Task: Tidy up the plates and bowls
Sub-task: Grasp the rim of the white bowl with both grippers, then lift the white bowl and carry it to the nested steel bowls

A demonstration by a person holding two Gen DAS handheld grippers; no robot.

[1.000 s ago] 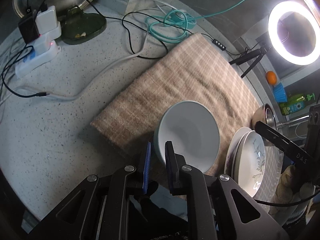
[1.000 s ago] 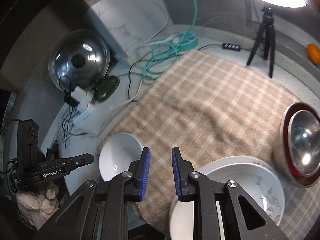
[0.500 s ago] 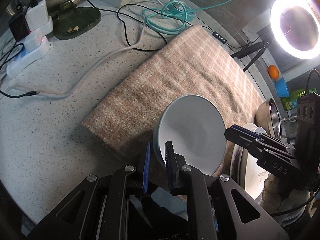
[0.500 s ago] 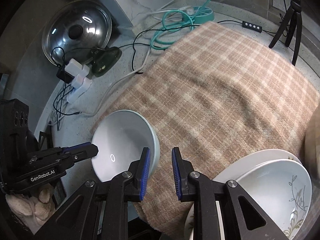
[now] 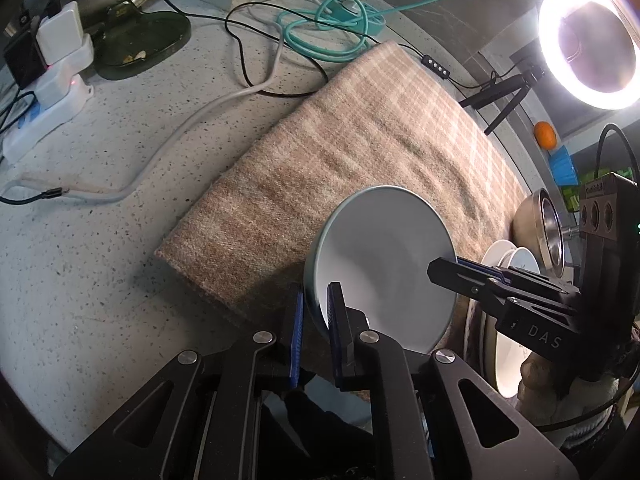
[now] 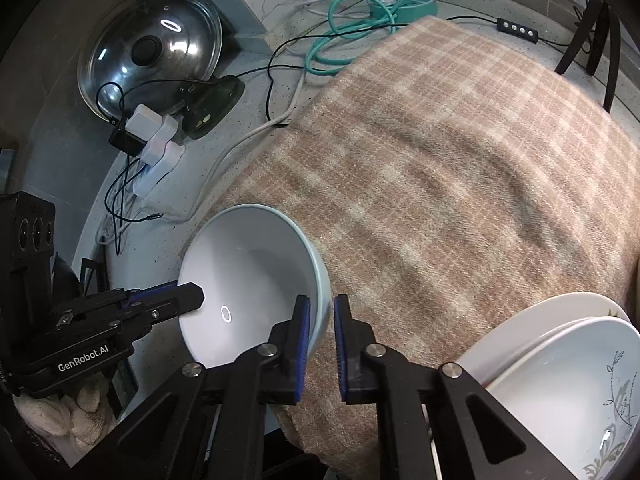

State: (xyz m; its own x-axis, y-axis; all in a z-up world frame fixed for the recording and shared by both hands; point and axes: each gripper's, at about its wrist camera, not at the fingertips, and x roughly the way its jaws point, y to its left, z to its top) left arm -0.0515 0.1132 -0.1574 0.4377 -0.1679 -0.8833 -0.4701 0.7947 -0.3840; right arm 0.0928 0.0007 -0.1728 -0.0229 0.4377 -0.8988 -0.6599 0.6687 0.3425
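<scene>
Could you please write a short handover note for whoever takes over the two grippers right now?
Left gripper: shut on the near rim of the pale blue bowl.
Right gripper: jaws closing around the same bowl's opposite rim.
The bowl sits tilted at the edge of the plaid towel.
White plates are stacked to the right, with a steel bowl beyond.
Done: bowl gripped.
Left: move it to its place and sort the rest.
</scene>
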